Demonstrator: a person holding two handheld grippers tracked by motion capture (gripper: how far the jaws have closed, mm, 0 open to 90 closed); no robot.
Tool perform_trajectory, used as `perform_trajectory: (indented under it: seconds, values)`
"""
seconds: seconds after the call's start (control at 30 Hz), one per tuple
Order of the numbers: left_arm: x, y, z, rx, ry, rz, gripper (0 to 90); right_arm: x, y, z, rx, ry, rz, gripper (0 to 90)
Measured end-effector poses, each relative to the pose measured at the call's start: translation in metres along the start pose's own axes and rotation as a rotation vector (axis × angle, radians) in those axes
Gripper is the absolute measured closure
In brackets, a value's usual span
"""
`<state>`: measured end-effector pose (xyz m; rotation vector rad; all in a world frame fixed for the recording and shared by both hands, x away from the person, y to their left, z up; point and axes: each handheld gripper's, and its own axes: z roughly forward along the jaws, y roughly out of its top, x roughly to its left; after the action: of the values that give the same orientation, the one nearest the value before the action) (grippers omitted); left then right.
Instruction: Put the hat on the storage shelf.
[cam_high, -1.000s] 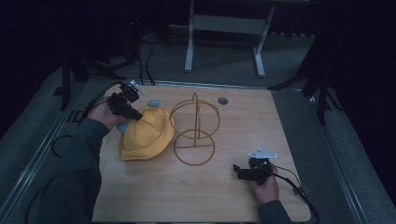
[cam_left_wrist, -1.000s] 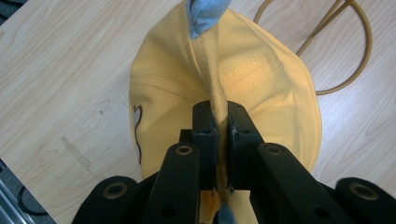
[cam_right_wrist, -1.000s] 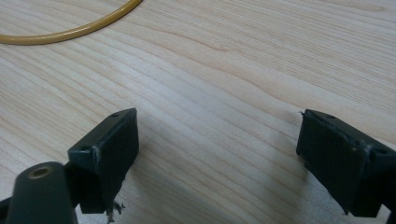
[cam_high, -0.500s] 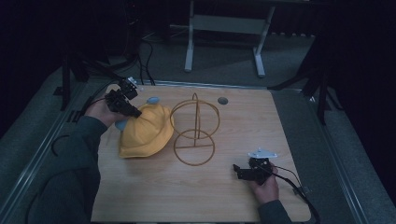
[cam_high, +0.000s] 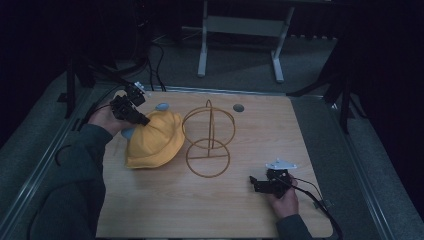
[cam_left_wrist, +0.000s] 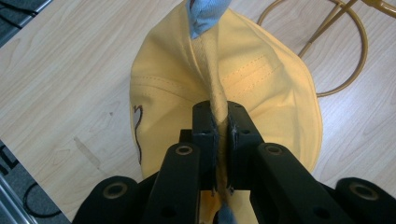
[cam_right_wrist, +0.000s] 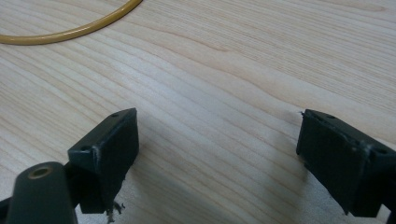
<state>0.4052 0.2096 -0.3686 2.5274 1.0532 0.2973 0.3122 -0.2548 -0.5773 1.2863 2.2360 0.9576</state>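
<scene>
Yellow hat (cam_high: 150, 142) sits on the left half of the wooden table (cam_high: 310, 130), its right edge just beside the wire stand (cam_high: 208, 140), possibly touching the stand's base ring; high view too dim to tell. Blue lining (cam_left_wrist: 205, 14) shows at the far end of the pinched fold in the left gripper view, and a blue patch (cam_high: 162, 106) shows at the hat's far side in the high view.

Diff vs earlier frames: left gripper (cam_high: 131, 107) has moved back toward the table's far-left corner, and the hat's near-left side has lifted and stretched with it. The hat's outline is taller and more bunched than a second ago. Right gripper (cam_high: 262, 185) hasn't moved. Stand unchanged.

Left gripper: jaws clamped on a raised fold of the hat's yellow fabric, the fold running straight up between them, almost no gap. Left hand (cam_high: 107, 121) is at the table's left edge.

Right gripper: jaws spread wide, nothing between them, held low over bare wood at the near-right of the table, well apart from the hat. An arc of the stand's base ring (cam_right_wrist: 70, 30) shows ahead of it. Right hand (cam_high: 284, 200) behind it near the table's front edge. Small dark disc (cam_high: 238, 107) lies at the far edge, beyond the stand.
</scene>
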Motion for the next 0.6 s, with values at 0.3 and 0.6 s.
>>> perform_trajectory:
  seconds: [0.3, 0.6]
  values:
    - [0.001, -0.001, -0.006, -0.008, 0.002, 0.006, 84.3, 0.000, 0.000, 0.000, 0.000, 0.000, 0.001, 12.8]
    - [0.000, 0.002, -0.013, -0.018, -0.002, 0.014, 84.2, 0.000, 0.000, 0.000, 0.000, 0.000, 0.000, 12.8]
